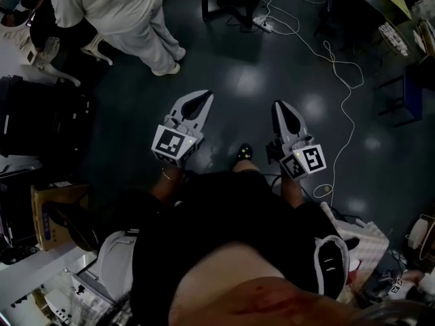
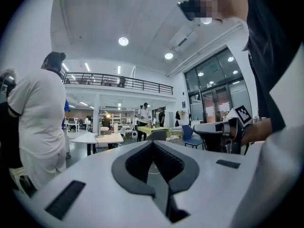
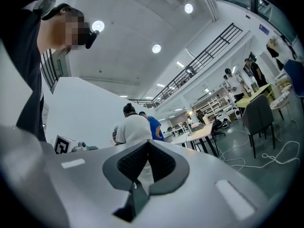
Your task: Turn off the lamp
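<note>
At centre frame, over the dark floor (image 1: 272,60), left gripper (image 1: 204,96) and right gripper (image 1: 279,104) are both pressed together, pinching nothing. No lamp identifiable in any view; just distant desks (image 2: 97,137) and a person (image 1: 129,12) upper left. Looks unstarted: find lamp, hit switch.

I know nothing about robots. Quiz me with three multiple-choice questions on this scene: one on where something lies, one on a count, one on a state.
1. Where does the white cable lie?
A on a table; B on the dark floor; C over a chair.
2. How many hand-held grippers show in the head view?
A one; B two; C three.
3. How do both grippers' jaws stand?
A wide apart; B shut on a lamp; C shut, empty.

Answers:
1 B: it snakes over the floor beside the right gripper.
2 B: the left gripper and the right gripper.
3 C: each gripper view shows the pads together with nothing between them.
</note>
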The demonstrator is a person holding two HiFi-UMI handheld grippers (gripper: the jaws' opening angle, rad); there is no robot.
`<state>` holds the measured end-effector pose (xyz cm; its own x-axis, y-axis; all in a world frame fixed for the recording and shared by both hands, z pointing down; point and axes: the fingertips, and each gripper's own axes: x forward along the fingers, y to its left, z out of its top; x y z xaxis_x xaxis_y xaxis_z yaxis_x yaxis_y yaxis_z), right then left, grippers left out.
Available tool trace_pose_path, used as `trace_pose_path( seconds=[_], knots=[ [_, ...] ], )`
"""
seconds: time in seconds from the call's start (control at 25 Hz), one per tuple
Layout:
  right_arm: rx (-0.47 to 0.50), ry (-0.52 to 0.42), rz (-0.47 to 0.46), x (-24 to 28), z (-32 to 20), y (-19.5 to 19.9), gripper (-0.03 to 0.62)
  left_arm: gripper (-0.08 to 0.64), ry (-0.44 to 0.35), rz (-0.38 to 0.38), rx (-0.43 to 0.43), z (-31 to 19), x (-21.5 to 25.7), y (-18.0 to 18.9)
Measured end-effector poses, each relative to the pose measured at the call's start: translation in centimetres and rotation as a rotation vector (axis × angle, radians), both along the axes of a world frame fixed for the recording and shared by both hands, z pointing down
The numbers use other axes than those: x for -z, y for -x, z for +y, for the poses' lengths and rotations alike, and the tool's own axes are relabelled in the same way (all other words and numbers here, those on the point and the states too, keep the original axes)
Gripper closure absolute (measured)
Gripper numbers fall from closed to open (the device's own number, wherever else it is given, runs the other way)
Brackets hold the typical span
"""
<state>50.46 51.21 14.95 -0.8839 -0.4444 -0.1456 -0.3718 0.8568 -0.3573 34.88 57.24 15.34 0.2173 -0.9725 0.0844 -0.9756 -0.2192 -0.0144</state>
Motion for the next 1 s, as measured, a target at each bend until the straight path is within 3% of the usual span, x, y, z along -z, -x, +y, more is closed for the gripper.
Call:
trace_pose_path(
  seconds=[0.32, 0.44, 0.6, 0.76, 0.88, 1.0],
  knots=[
    [0.025, -0.019, -0.018, 1.7, -7.4, -0.9, 0.591, 0.554, -0.014, 0.008, -0.001, -8.1, 0.9, -1.4],
    [0.026, -0.023, 0.017, 0.8, -10.2, -2.0, 0.591, 0.554, -0.023, 0.022, -0.007, -10.3, 1.3, -2.8],
    [0.046, -0.016, 0.022, 0.5, -11.9, -1.5, 0.591, 0.554, -0.001, -0.053, 0.045, -10.5, 0.8, -1.6],
    [0.095, 0.008, -0.034, 0.9, -11.9, 0.3, 0.591, 0.554, -0.004, 0.036, 0.113, -10.1, 1.0, 0.4],
    [0.126, 0.024, -0.037, 0.6, -11.7, 1.4, 0.591, 0.554, 0.015, 0.006, 0.129, -9.9, 0.5, 1.0],
    [0.119, 0.013, -0.021, 0.4, -12.6, 1.9, 0.591, 0.554, 0.026, 0.028, 0.125, -10.6, 0.0, 1.4]
  ],
)
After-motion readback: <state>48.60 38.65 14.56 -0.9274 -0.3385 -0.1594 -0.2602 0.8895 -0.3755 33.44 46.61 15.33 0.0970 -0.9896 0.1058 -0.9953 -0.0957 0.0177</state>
